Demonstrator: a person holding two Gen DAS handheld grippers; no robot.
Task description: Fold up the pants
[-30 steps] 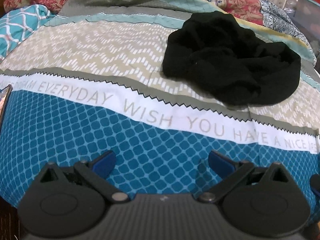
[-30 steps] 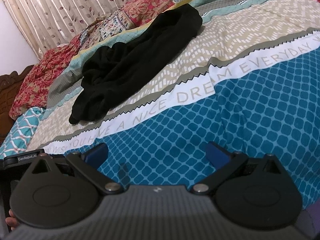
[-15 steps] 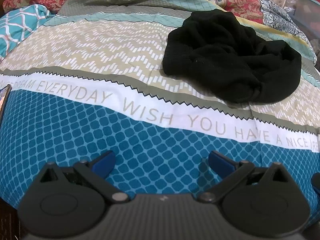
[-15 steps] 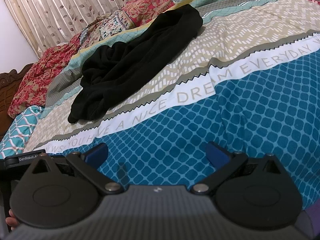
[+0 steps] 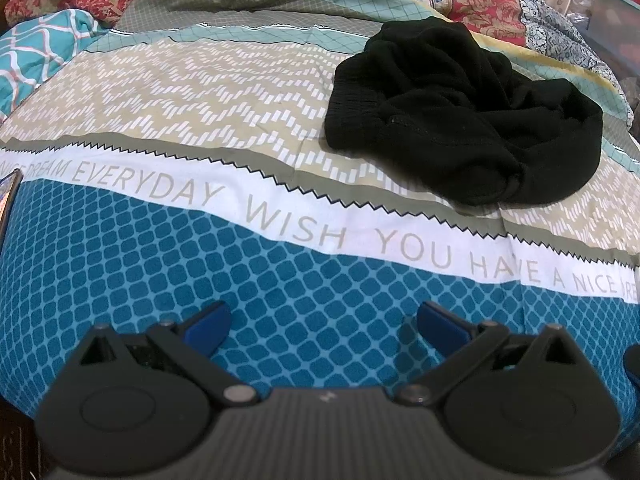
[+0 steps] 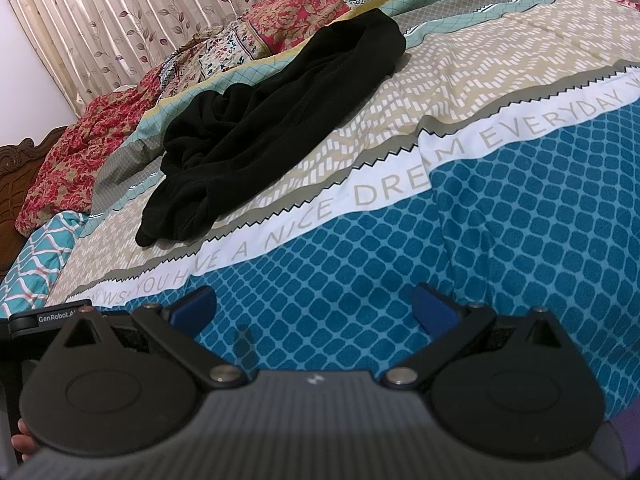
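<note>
The black pants (image 5: pixel 460 112) lie in a crumpled heap on the bed (image 5: pixel 200 112), on the beige zigzag band of the bedspread, unfolded. Both tongs hang over the blue lattice band near the bed's front edge, well apart from the pants, with the white lettered stripe (image 5: pixel 320 232) running between them and the cloth.

The left tongs (image 5: pixel 324 326) are spread wide, with nothing between the blue pads (image 5: pixel 208 324). From this camera the pants sit ahead and to the right, their ribbed hem turned toward the middle of the bed.

The right tongs (image 6: pixel 314 308) are likewise spread and empty, blue fingers (image 6: pixel 434 310) held over the lattice print. From here the pants lie ahead and to the left, stretching in a long diagonal from a bunched end close to the lettered stripe up toward the red floral quilt (image 6: pixel 80 140) at the far side. A curtain (image 6: pixel 140 12) hangs behind the bed. Part of the other gripper's body shows at the left edge of this view, with a fingertip (image 6: pixel 22 440) of the person below it.
</note>
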